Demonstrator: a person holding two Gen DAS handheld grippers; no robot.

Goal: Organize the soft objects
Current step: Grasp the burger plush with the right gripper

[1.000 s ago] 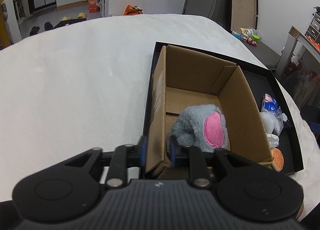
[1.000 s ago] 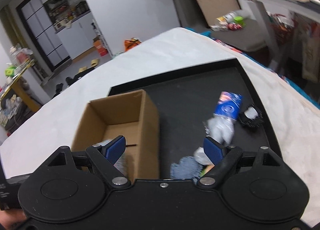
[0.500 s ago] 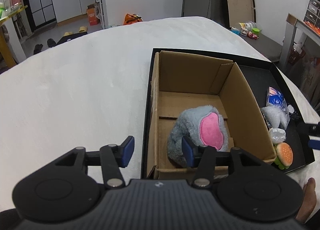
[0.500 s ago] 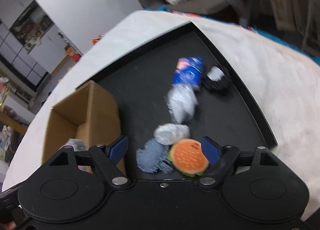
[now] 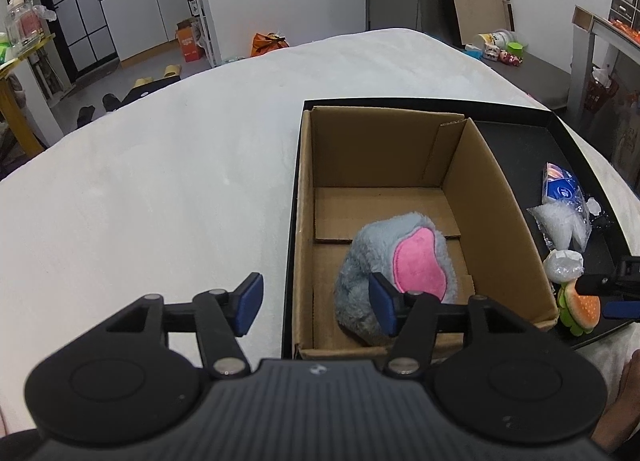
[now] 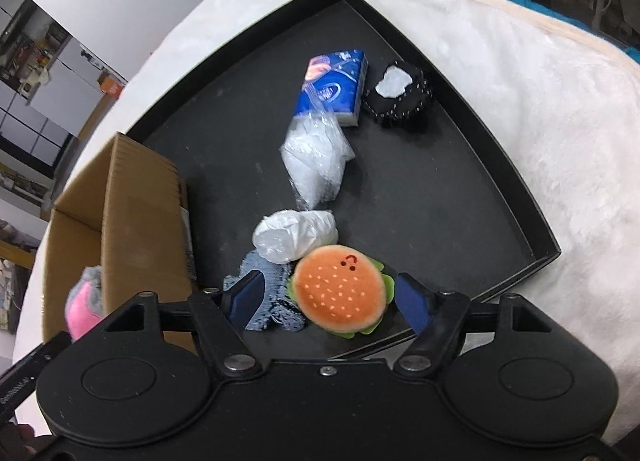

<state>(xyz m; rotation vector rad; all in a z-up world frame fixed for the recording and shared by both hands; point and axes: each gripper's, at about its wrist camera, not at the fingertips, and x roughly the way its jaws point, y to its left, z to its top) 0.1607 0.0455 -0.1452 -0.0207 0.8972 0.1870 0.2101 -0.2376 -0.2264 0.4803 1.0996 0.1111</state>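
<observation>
A grey and pink plush lies in the open cardboard box, which stands in a black tray. My left gripper is open and empty, hovering over the box's near left wall. My right gripper is open, its fingers on either side of a plush burger at the tray's near edge. The burger also shows in the left wrist view. The box and the plush show at the left of the right wrist view.
In the tray lie a blue-grey cloth, a crumpled white bag, a clear plastic bag, a blue tissue pack and a black pouch. White fuzzy cover surrounds the tray.
My left gripper opened, let go of the box wall and drew back. My right gripper moved down and right over the tray until the burger sits between its fingers.
</observation>
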